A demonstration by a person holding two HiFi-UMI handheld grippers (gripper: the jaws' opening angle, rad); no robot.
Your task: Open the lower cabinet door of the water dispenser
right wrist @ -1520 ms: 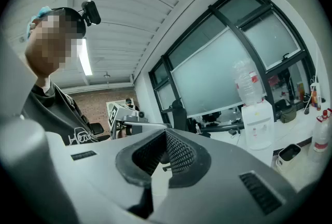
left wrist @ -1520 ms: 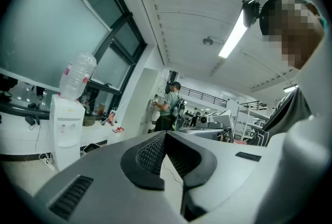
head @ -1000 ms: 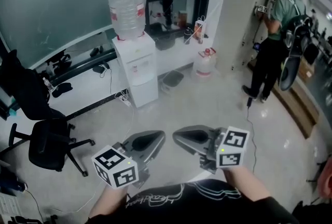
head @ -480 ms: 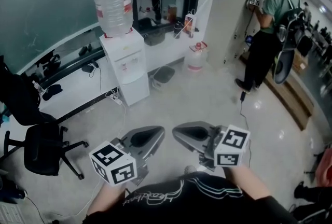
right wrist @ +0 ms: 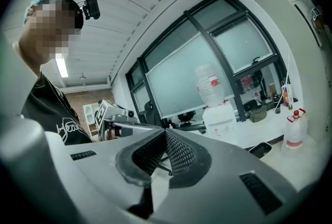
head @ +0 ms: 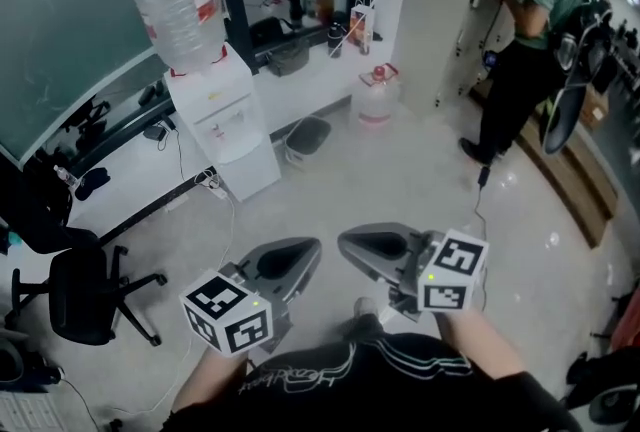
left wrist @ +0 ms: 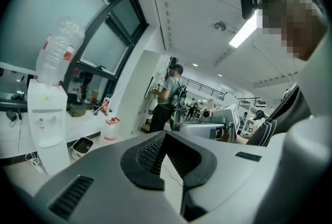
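Note:
The white water dispenser (head: pixel 222 125) stands by the window ledge at the upper left of the head view, a clear bottle (head: pixel 180 5) on top. Its lower cabinet door (head: pixel 250 170) is closed. My left gripper (head: pixel 312 247) and right gripper (head: pixel 345 240) hover side by side over the floor, well short of the dispenser, both shut and empty. In the left gripper view the dispenser (left wrist: pixel 46 124) is far off at the left, and the jaws (left wrist: pixel 165 134) meet at the tip. In the right gripper view the dispenser (right wrist: pixel 220 116) is beyond the touching jaw tips (right wrist: pixel 165 132).
A black office chair (head: pixel 80 305) stands at the left. Cables (head: pixel 190 182) run along the floor beside the dispenser. A shallow bin (head: pixel 305 138) and a small water jug (head: pixel 375 95) sit to its right. A person (head: pixel 540 40) stands at the far right wall.
The dispenser has shifted left in the head view as I walk across the floor. Both grippers travel along with me, held the same way and still shut.

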